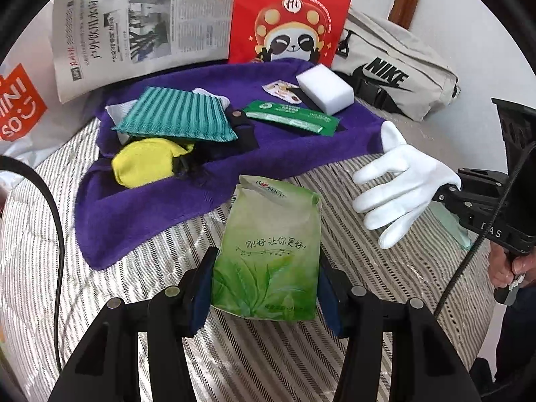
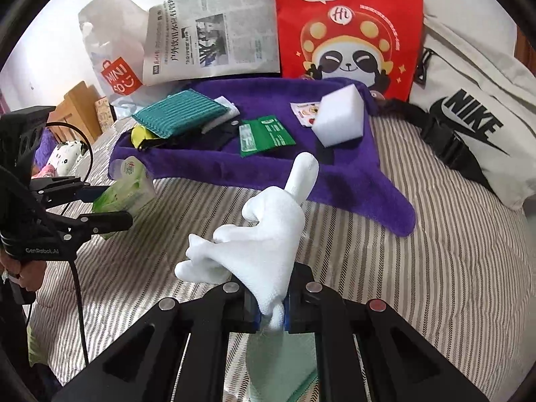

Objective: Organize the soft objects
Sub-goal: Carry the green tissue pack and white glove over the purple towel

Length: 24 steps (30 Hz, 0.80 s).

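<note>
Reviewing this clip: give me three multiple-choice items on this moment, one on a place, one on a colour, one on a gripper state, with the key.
1. Where does the white sponge block lie?
A. on the purple towel
B. on the newspaper
C. inside the Nike bag

2. What colour is the glove?
A. yellow
B. white
C. green

3. What does the left gripper hold?
A. nothing
B. the glove
C. the green pouch

Key: 1 A, the block rests on the towel's far corner. 2 B, it is plain white, pinched at its cuff by the right gripper. 3 C, both fingers press the pouch's sides.
</note>
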Tool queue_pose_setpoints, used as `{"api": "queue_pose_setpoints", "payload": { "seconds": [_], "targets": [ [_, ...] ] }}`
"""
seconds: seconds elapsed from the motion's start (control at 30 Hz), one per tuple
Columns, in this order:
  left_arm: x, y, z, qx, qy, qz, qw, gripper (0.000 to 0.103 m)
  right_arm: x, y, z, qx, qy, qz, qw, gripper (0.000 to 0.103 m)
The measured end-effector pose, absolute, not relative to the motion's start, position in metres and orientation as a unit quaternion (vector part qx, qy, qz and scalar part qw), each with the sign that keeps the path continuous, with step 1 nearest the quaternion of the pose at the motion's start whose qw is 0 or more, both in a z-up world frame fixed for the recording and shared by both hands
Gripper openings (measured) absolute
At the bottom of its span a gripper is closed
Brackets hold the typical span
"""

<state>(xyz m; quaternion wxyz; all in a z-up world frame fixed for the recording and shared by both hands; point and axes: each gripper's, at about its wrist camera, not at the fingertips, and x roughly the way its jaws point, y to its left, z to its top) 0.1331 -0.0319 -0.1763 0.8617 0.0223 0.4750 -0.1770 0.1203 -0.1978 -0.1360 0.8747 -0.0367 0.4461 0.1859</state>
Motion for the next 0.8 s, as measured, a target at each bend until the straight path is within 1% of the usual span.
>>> {"api": "queue_pose_setpoints", "payload": {
  "seconds": [0.17, 0.43, 0.8],
  "targets": [
    [0.128, -0.026, -0.167, 0.014, 0.468, -0.173, 0.867, 0.052, 0.124, -0.195, -0.131, -0.025, 0.454, 0.185, 0.871, 0.009],
    [0.124, -0.016, -0.149, 0.000, 0.451, -0.175, 0.875, 0.052, 0.128, -0.193, -0.108, -0.007, 0.433, 0.202, 0.879, 0.009],
    [0.145, 0.002, -0.122, -0.015, 0.429, -0.156, 0.890, 0.052, 0.156, -0.183, -0.085, -0.012, 0.414, 0.198, 0.888, 0.009]
  ]
}}
